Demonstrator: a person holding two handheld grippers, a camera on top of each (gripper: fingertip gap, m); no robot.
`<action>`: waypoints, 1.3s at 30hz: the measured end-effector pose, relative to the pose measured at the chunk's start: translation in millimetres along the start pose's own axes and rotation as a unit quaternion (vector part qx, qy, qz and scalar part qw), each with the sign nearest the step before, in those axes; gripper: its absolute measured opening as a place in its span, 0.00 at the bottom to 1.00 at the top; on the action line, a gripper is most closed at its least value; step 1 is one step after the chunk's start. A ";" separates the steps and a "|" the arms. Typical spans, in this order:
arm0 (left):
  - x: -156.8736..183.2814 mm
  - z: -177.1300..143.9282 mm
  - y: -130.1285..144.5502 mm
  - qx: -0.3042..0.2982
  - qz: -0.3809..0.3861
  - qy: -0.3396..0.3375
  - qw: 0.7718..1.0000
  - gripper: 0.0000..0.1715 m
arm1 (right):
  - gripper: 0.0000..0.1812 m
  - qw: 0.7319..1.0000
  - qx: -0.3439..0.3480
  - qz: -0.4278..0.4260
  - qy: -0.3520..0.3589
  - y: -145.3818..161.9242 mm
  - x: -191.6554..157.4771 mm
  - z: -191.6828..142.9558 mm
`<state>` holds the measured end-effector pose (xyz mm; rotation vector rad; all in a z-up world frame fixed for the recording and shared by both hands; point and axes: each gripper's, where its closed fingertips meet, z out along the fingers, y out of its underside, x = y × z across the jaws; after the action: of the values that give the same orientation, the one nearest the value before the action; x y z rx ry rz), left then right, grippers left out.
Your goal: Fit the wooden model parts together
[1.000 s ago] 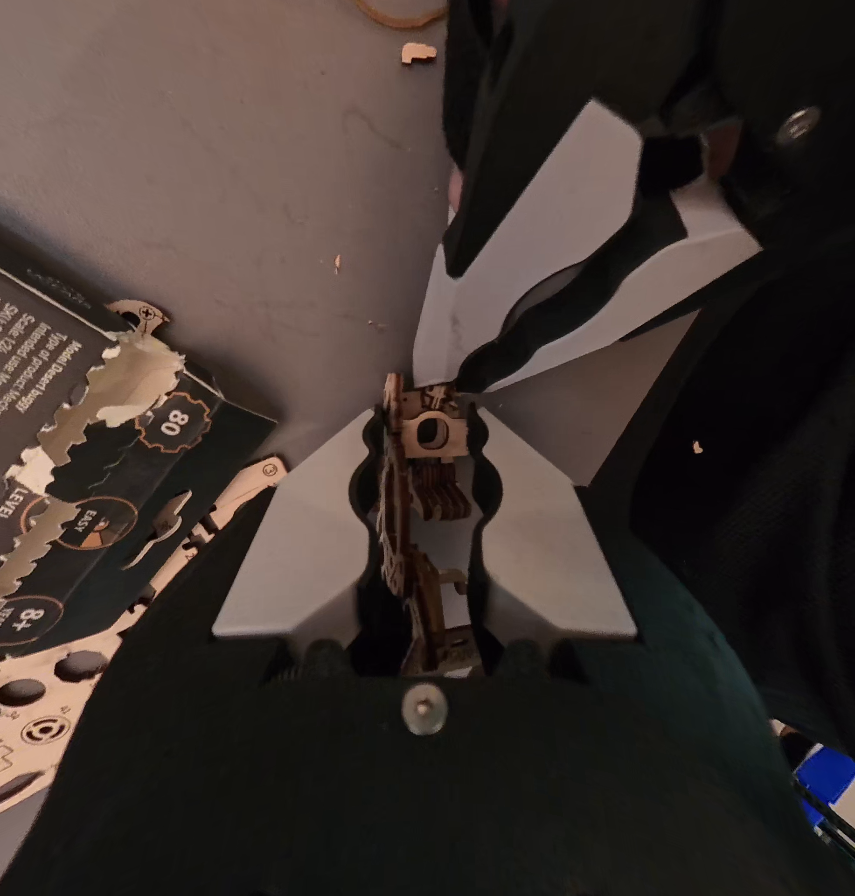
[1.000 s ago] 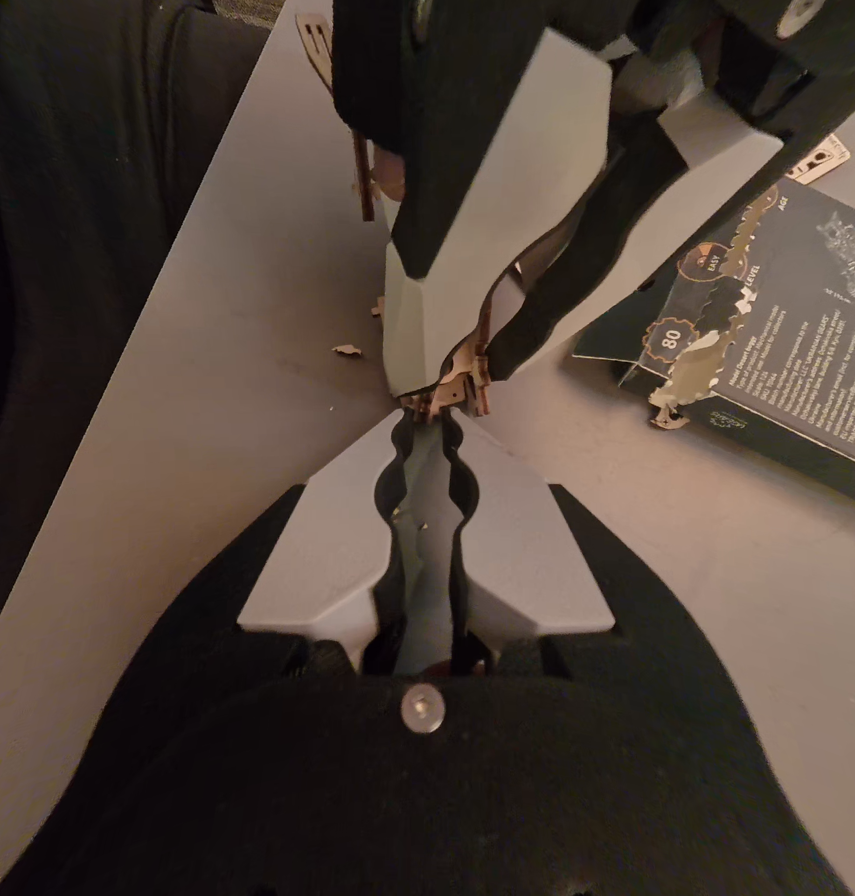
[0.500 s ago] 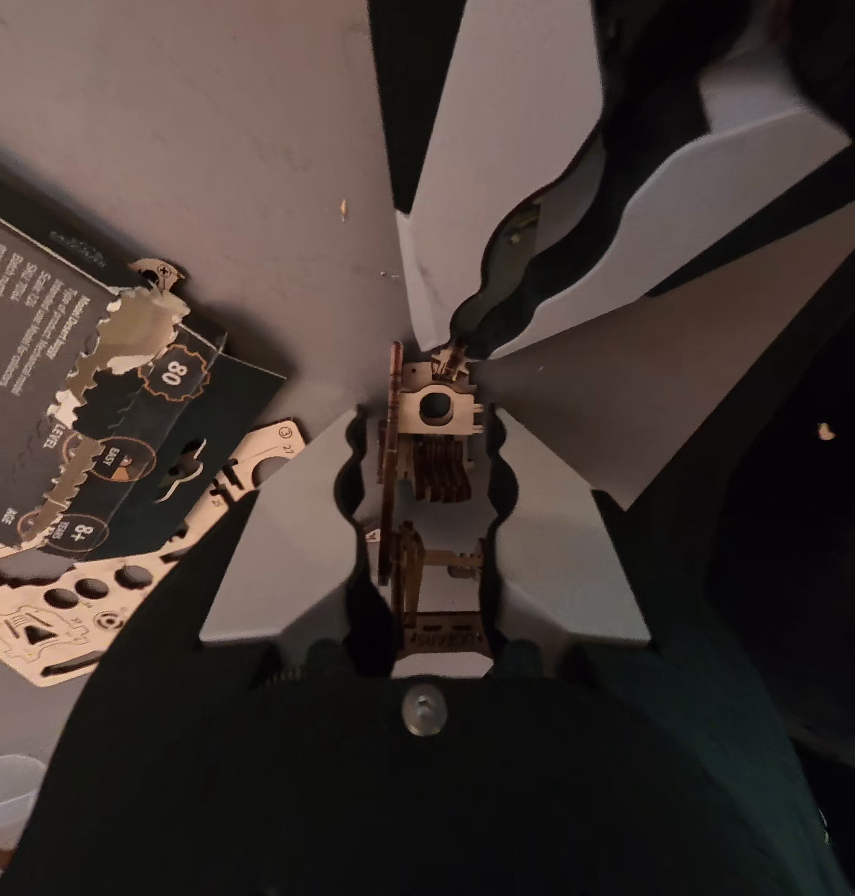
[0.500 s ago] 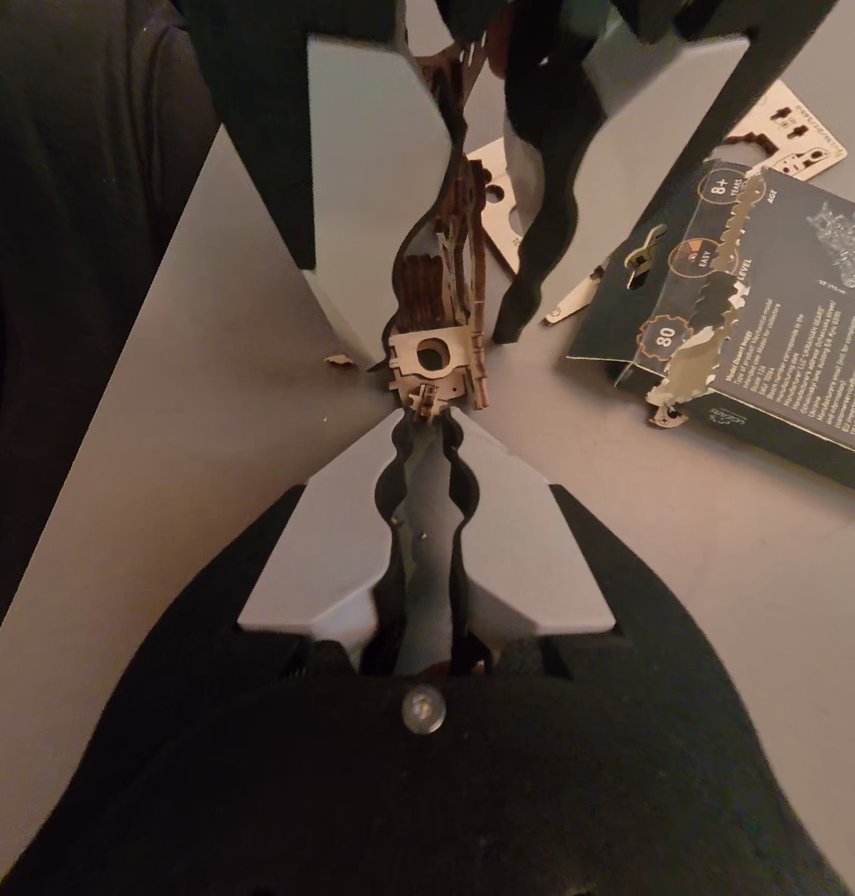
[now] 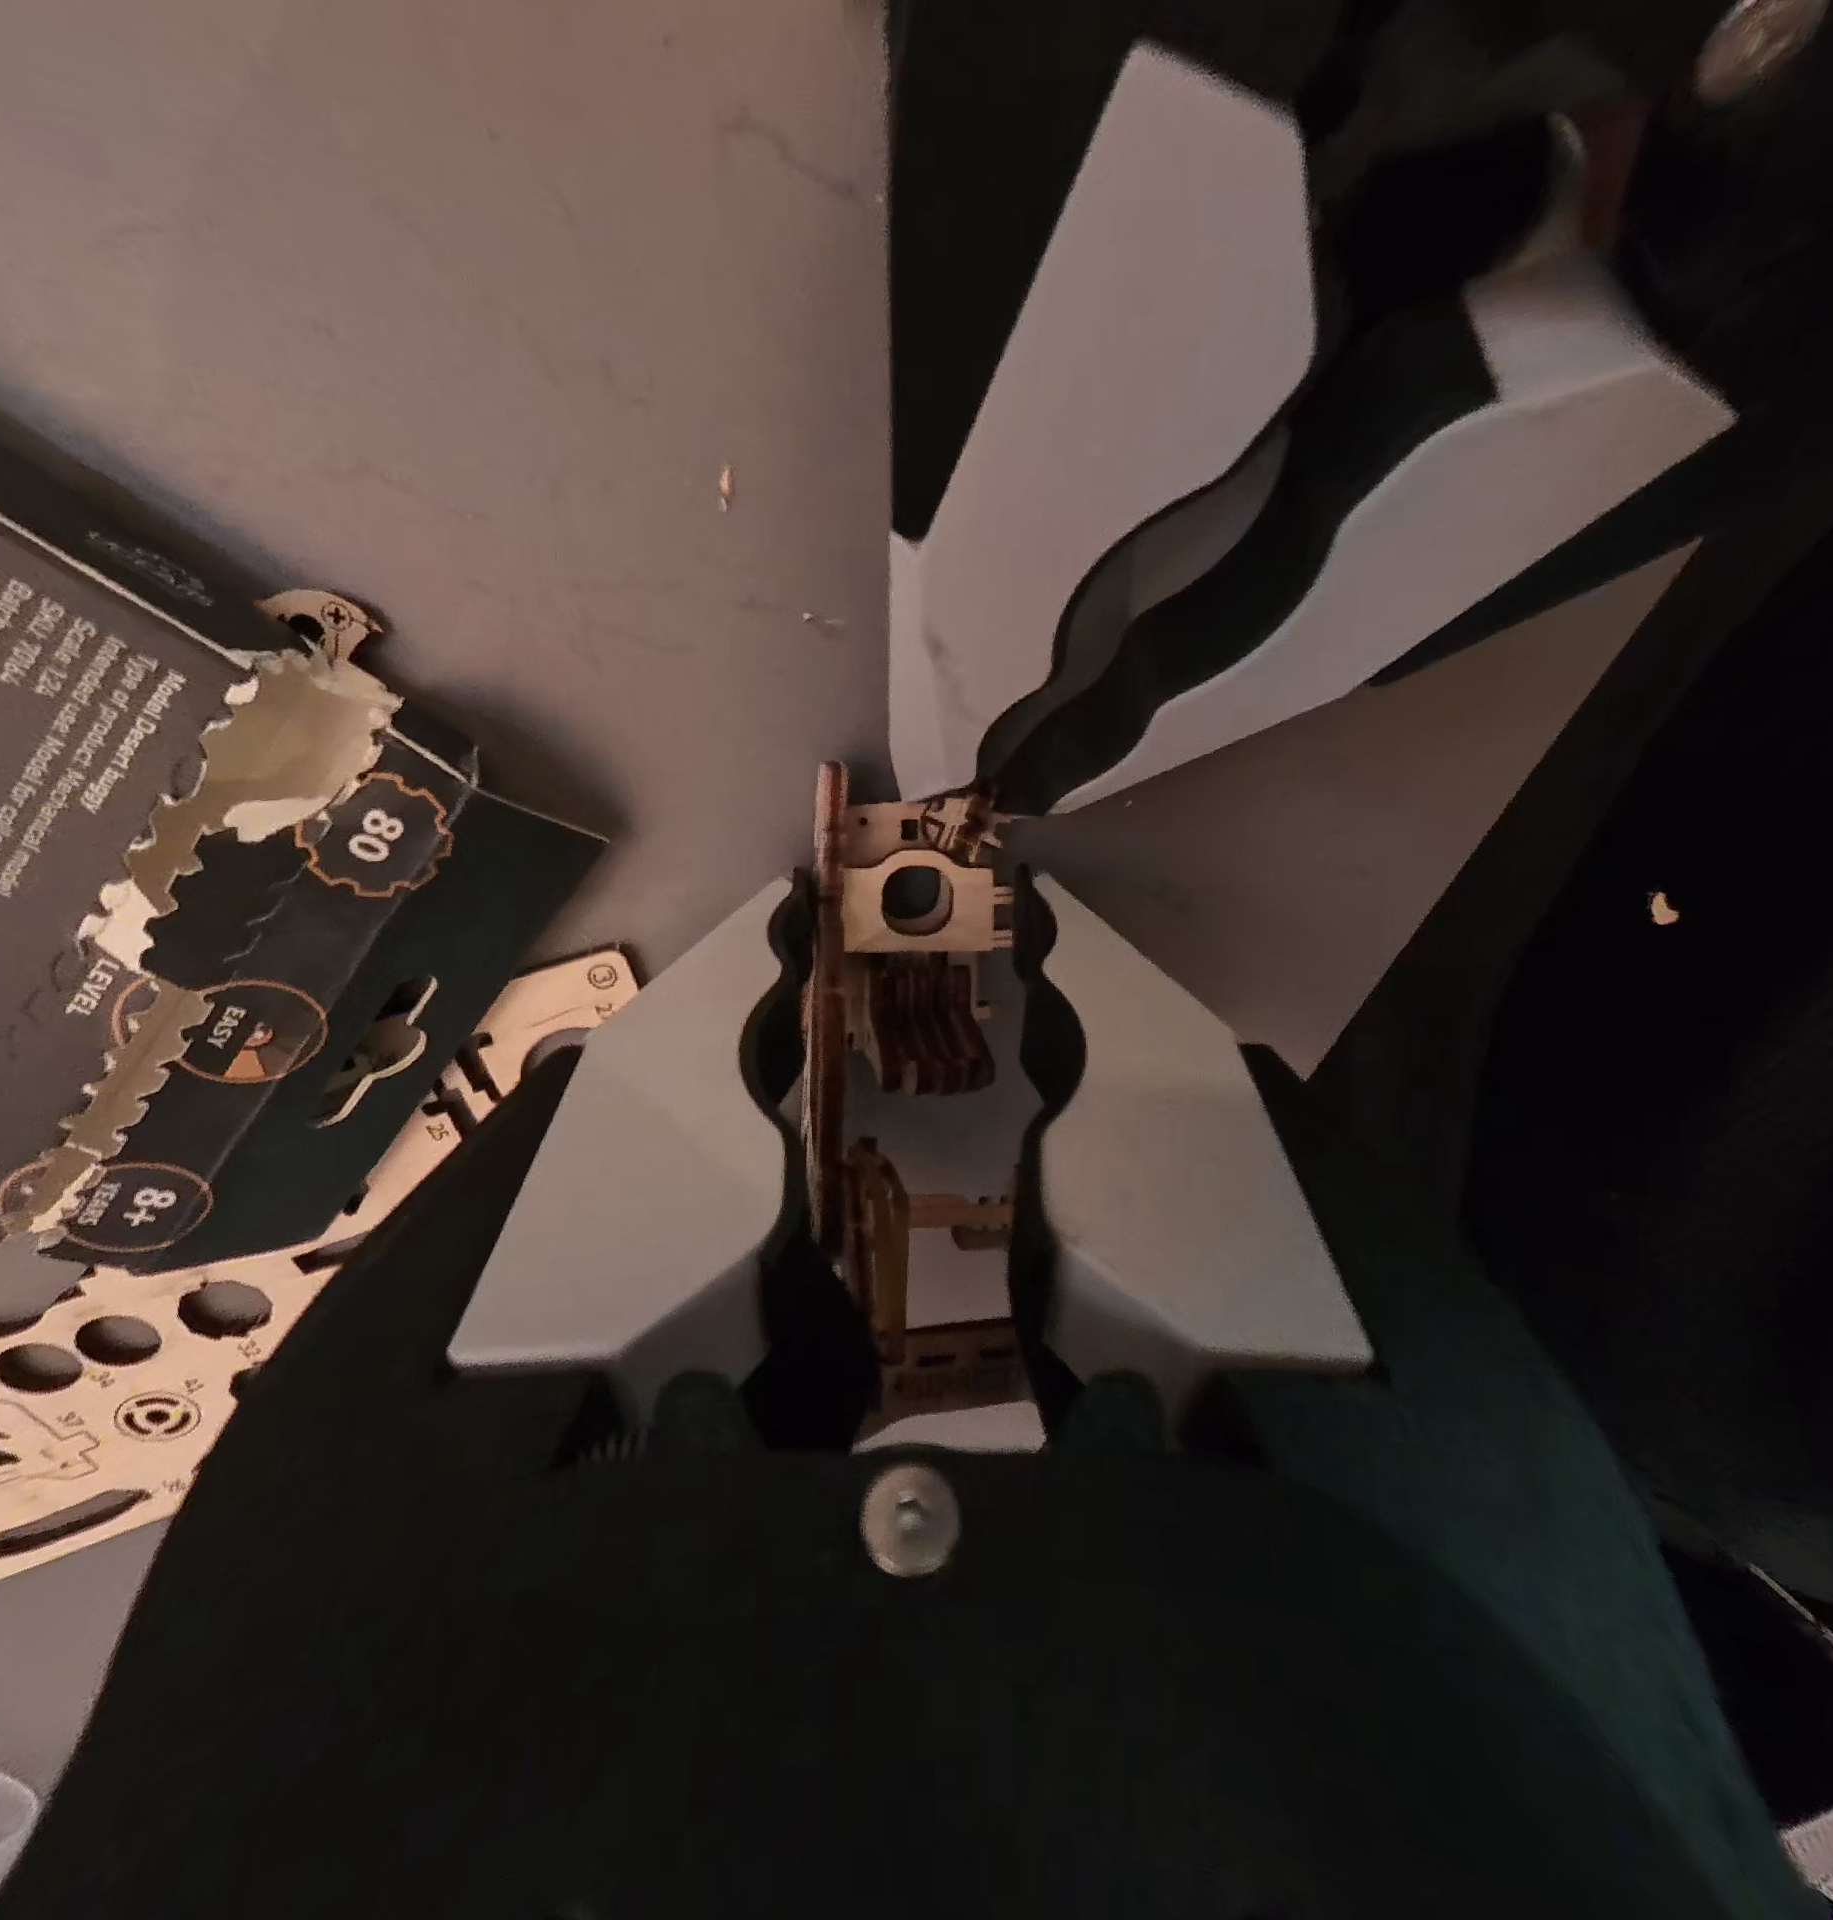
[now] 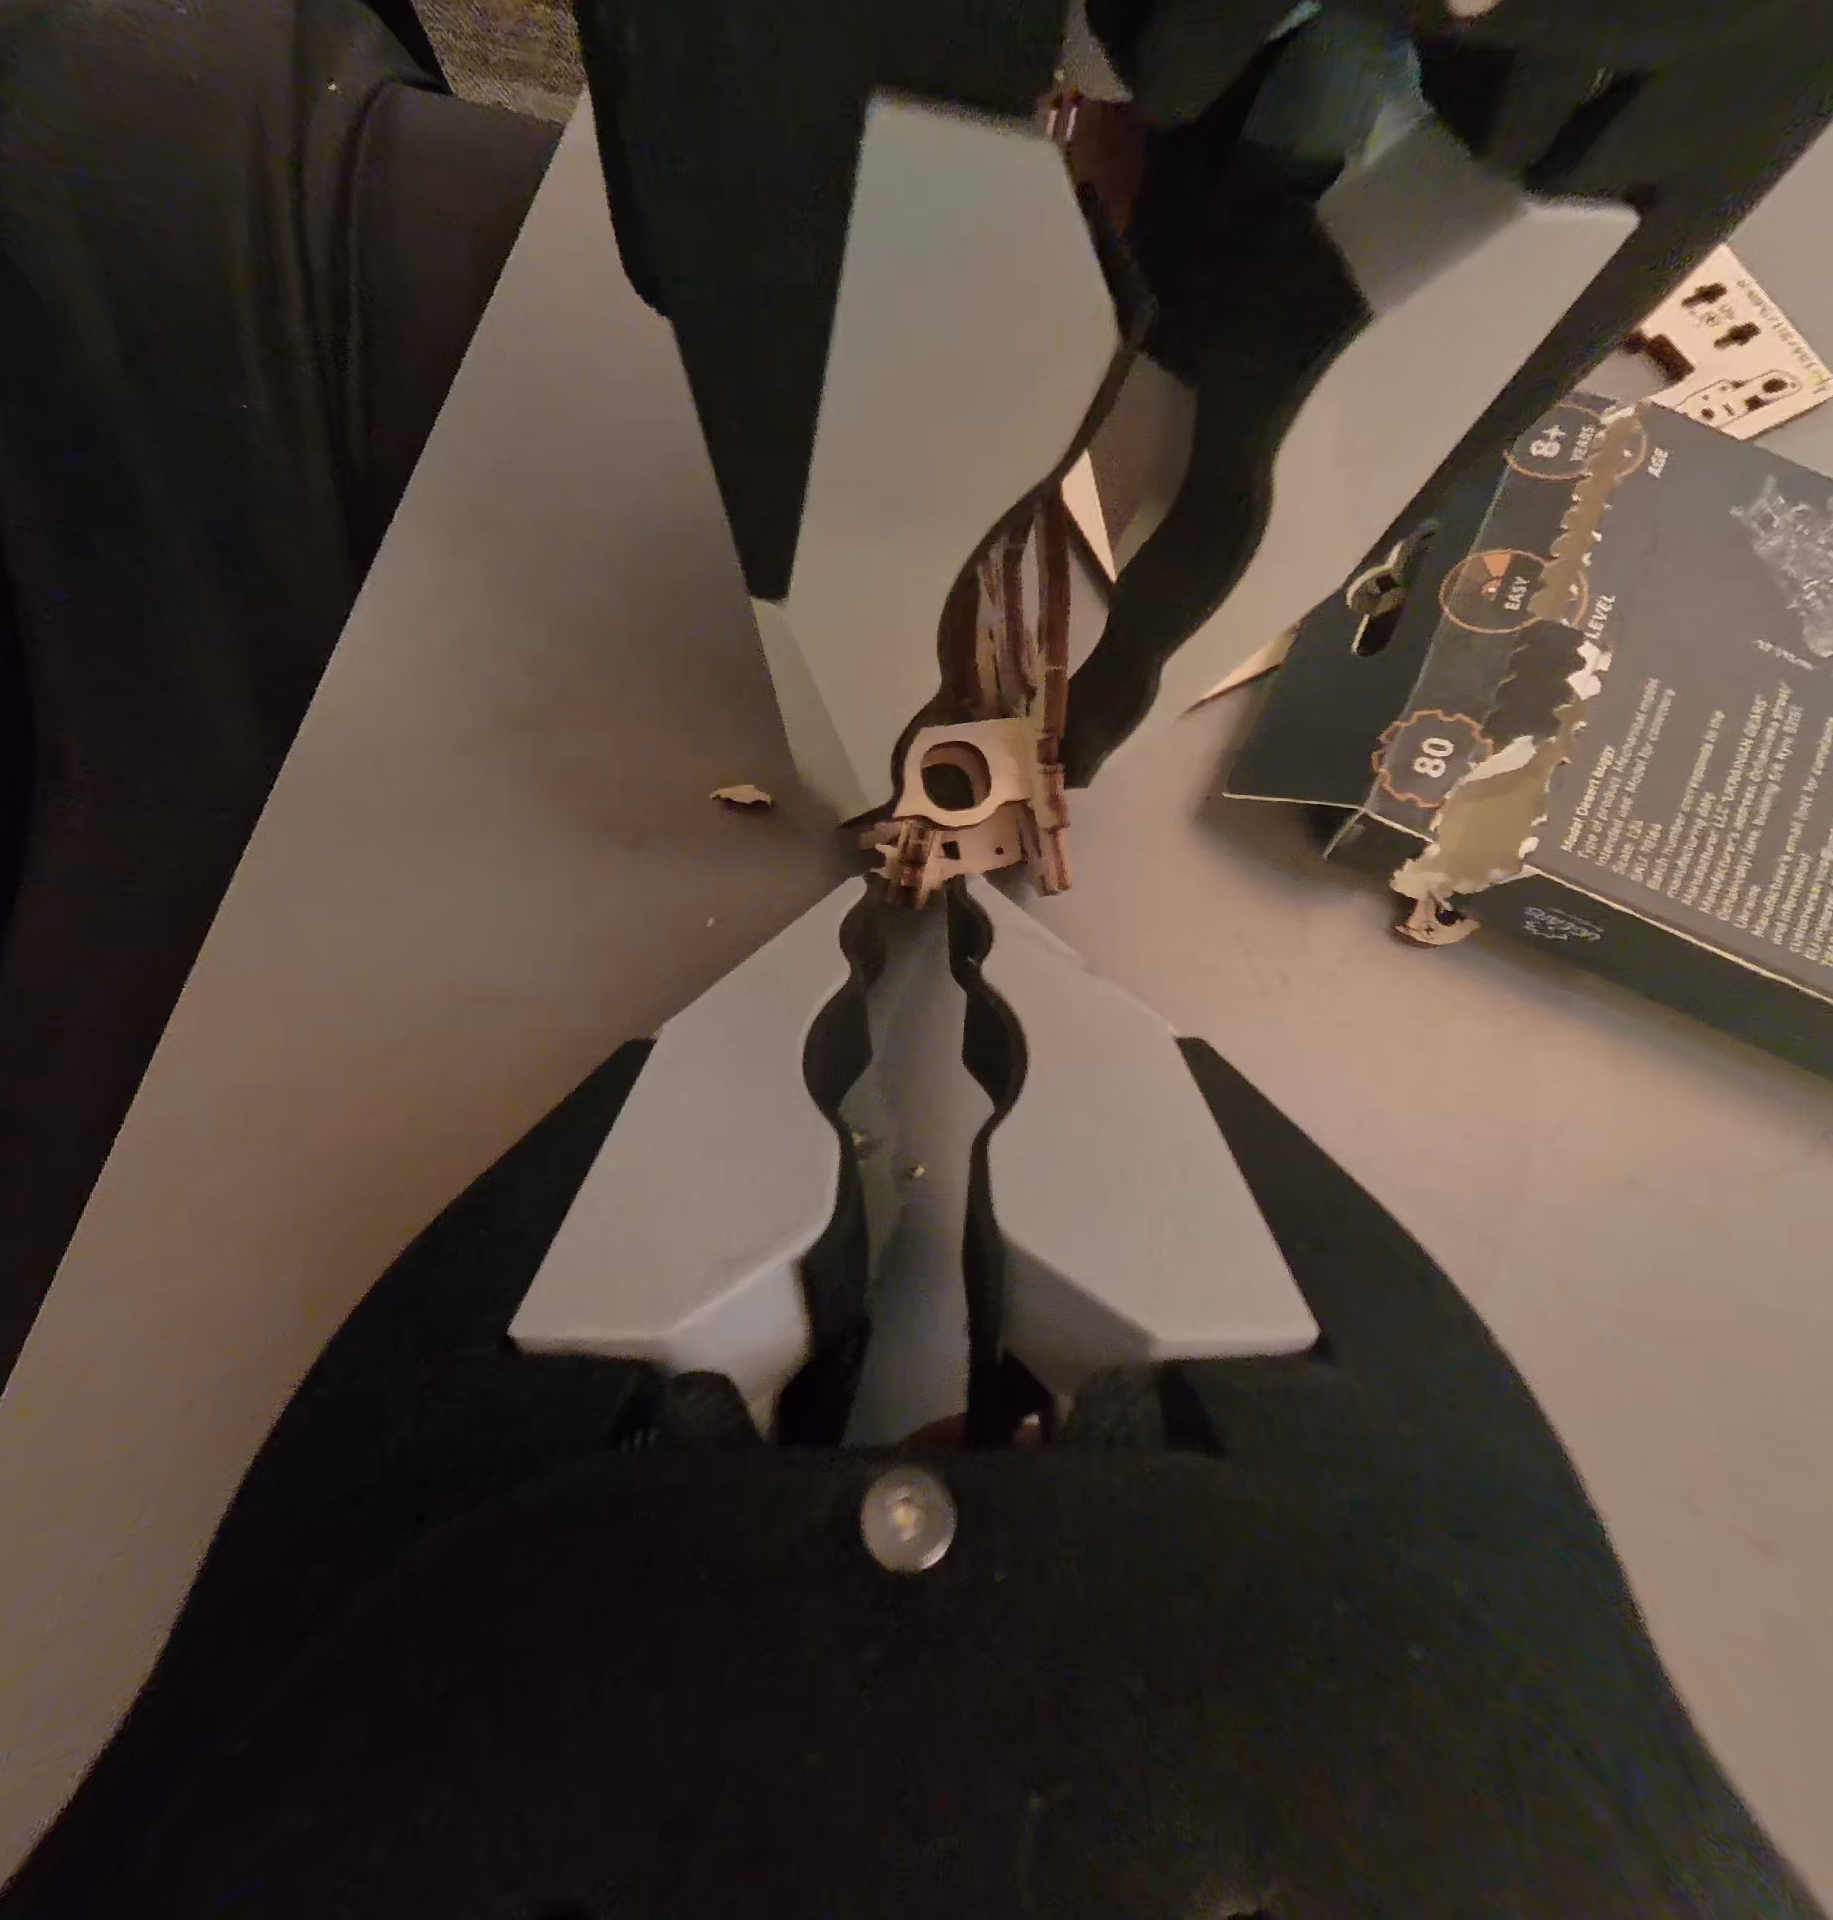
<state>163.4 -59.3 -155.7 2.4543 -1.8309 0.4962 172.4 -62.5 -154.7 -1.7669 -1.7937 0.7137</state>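
Note:
My left gripper (image 5: 912, 894) is shut on a partly built wooden model (image 5: 917, 904), which runs down between its fingers. A plate with a round hole is at the tip end. The model also shows in the right wrist view (image 6: 969, 774), held by the left gripper (image 6: 969, 790) coming in from above. My right gripper (image 6: 917, 899) is shut on a small wooden part (image 6: 901, 857) and holds it against the model's end, just below the holed plate. In the left wrist view the right gripper (image 5: 979, 795) comes in from the upper right, and the small part (image 5: 953, 826) touches the model's top edge.
A torn dark cardboard box (image 5: 216, 831) lies on the grey table (image 5: 476, 312), also seen in the right wrist view (image 6: 1618, 727). Punched wooden sheets (image 5: 81, 1382) lie beside it. A wood chip (image 6: 740, 797) lies near the table edge. A person's dark clothing (image 6: 164, 416) is beyond it. Only a small space, under 4 cm, lies between the two pairs of fingers.
The left gripper has turned and tilted the model, so its holed plate now faces the right gripper. The right gripper's tips have stayed at the model's end with the small part.

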 end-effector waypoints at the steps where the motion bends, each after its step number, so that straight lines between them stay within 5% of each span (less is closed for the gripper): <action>1: 0.2 0.4 0.0 -0.002 0.000 0.004 1.000 0.21 | 0.05 1.000 -0.001 0.004 -0.003 0.3 -0.4 0.3; 39: -5.3 -6.2 -3.6 0.014 -0.051 0.111 0.992 0.21 | 0.04 0.999 0.002 0.053 -0.011 -4.2 4.1 4.9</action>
<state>164.1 -52.0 -150.7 2.3827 -1.6143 0.7570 165.8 -58.5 -155.4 -1.8709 -1.7217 0.7806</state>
